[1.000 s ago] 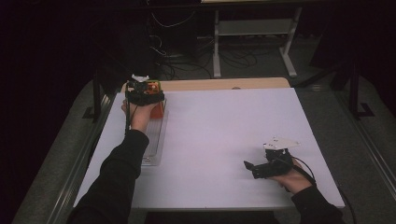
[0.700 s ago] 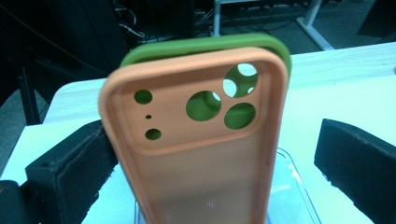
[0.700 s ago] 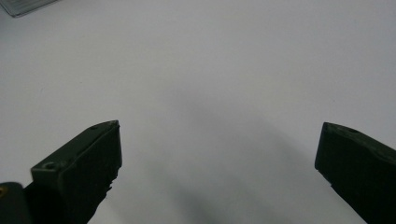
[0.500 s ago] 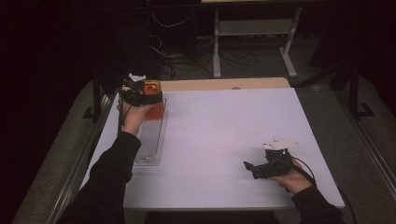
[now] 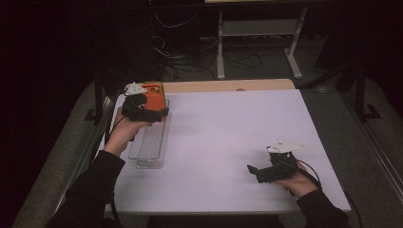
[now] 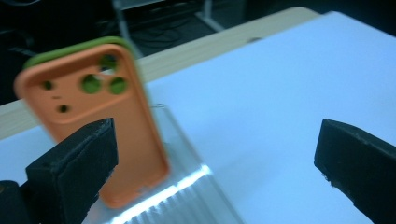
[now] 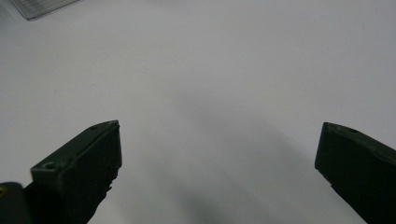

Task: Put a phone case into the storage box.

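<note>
Dim room; the matte white worktop point(image 5: 228, 137) alone is lit. The orange silicone phone case point(image 6: 100, 116) is motion-blurred, glare streaking the clear ribbed plastic tray point(image 6: 187, 196).

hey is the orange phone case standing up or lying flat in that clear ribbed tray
Standing up. The orange phone case rises on end from the clear ribbed tray, a green case behind it.

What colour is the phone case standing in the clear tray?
Orange, with a green one behind; left gripper view.

Orange phone case point(image 6: 100, 123) upright in clear tray point(image 5: 151, 145) at left edge; white tabletop point(image 5: 228, 128) elsewhere open.
</note>
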Available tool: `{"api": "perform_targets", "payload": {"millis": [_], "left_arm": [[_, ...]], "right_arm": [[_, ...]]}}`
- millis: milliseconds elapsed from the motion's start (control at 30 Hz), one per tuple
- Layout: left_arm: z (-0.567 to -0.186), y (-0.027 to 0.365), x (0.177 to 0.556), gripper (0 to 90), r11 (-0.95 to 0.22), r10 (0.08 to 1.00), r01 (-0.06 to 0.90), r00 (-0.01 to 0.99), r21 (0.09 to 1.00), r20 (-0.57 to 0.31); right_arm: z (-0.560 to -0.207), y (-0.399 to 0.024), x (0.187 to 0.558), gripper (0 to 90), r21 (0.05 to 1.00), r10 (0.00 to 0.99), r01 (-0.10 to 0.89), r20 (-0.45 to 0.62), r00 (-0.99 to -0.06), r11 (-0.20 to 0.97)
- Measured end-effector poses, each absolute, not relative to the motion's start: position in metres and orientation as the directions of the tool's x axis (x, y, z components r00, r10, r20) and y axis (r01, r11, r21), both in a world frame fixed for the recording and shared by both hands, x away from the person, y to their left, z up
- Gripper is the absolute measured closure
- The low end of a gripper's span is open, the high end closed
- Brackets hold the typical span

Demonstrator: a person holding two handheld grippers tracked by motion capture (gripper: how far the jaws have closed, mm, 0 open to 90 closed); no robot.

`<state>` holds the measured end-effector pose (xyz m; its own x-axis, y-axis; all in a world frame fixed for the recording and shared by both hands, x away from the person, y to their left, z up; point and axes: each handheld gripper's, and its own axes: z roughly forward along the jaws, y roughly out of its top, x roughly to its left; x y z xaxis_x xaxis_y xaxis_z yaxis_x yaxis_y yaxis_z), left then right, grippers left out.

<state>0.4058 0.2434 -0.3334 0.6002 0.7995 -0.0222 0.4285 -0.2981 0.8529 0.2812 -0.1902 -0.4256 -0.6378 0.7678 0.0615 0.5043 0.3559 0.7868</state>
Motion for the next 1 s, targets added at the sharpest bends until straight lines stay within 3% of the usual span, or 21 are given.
{"api": "perform_targets", "payload": {"millis": [533,1000], "left_arm": [[-0.352,0.245,0.341,0.0,-0.386,0.645,0.342,0.764,0.857,-0.014],[-0.383,0.249,0.312,0.0,-0.409,0.61,0.341,0.792,0.846,-0.024]], "right_arm": [[-0.425,-0.188,0.278,0.0,0.787,0.749,0.5,0.075,-0.659,0.361],[-0.423,-0.189,0.279,0.0,0.802,0.742,0.475,0.061,-0.668,0.362]]}}
